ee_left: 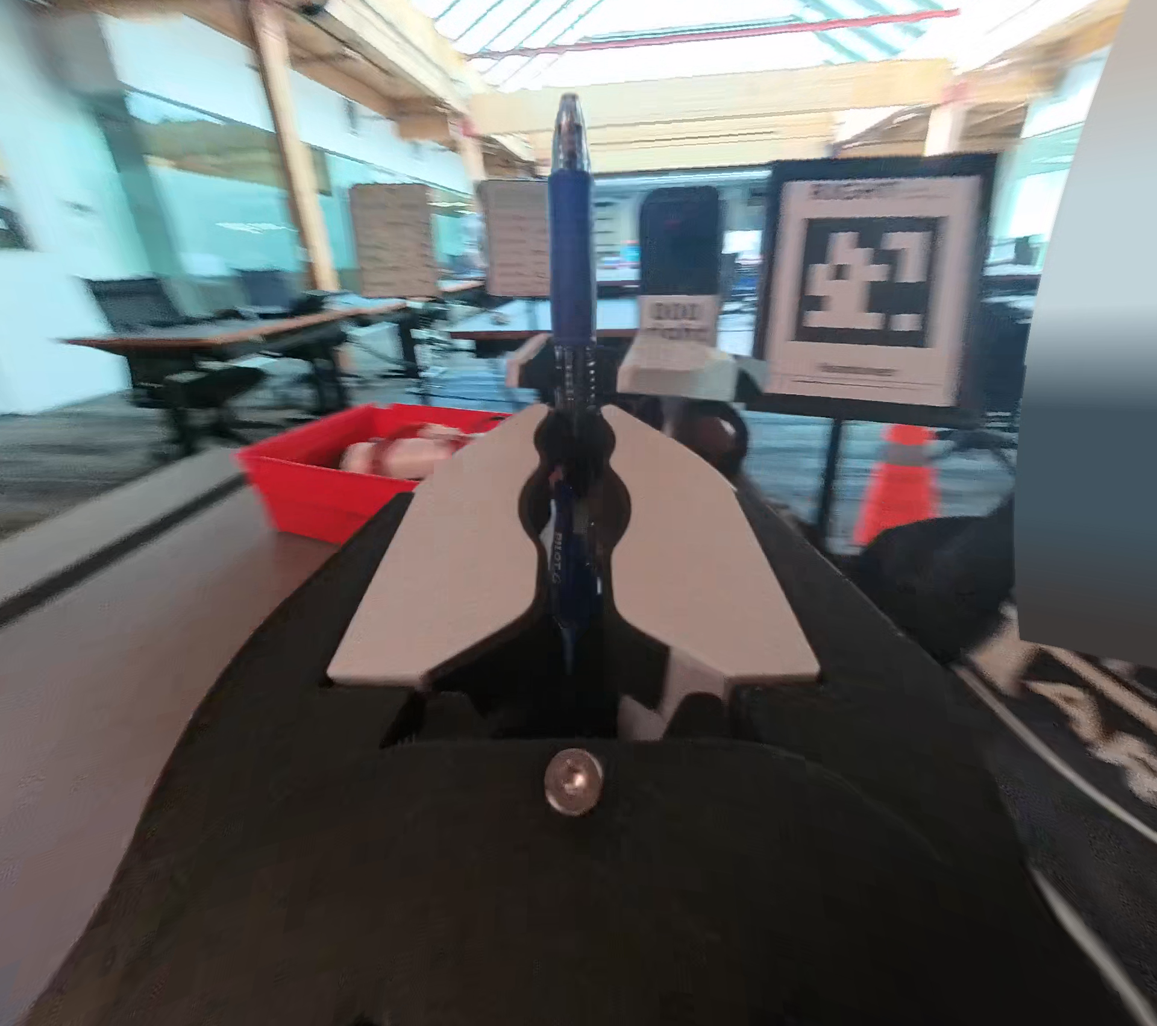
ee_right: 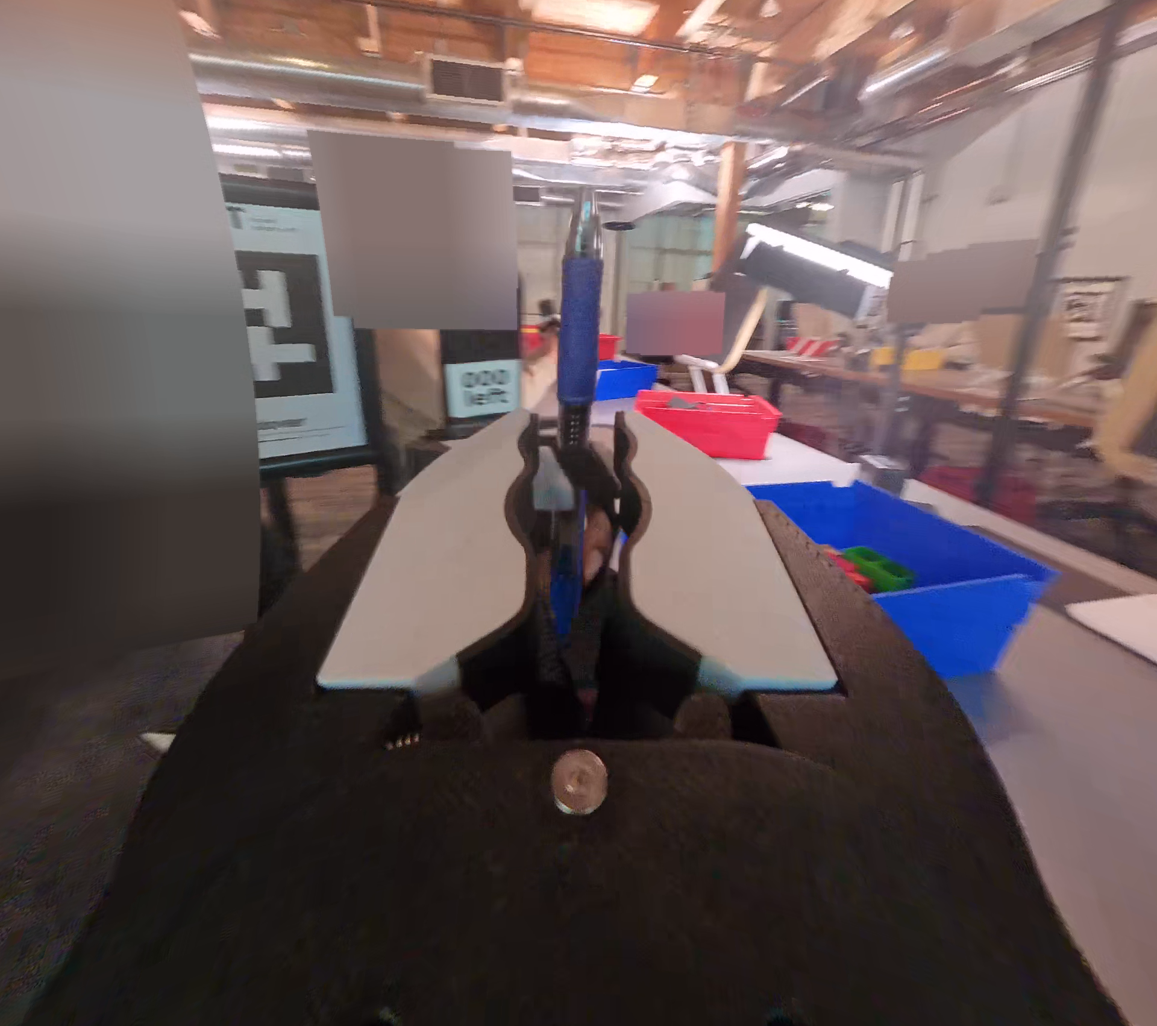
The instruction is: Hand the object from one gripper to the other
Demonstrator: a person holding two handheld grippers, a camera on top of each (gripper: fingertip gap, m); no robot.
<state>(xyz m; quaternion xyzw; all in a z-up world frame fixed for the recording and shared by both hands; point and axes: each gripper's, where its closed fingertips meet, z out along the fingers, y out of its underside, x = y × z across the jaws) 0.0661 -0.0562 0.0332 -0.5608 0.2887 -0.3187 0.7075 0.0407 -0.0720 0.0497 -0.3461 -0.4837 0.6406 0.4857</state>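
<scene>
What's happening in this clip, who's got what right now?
A person holding two handheld grippers is mid-handover of a blue pen in the air above a table. The left claw is shut on the pen's lower barrel, with the pen standing upright. The right claw sits around the same pen with its jaws apart, a gap showing on both sides, so it has no grip on it at this moment.

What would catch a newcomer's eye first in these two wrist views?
A blue pen stands upright dead centre in both views, with the left gripper closed around its lower barrel. The right gripper brackets the same pen, its fingers slightly apart. Next come the red bin on the table left of the left gripper and the blue bin beside the right one.
</scene>
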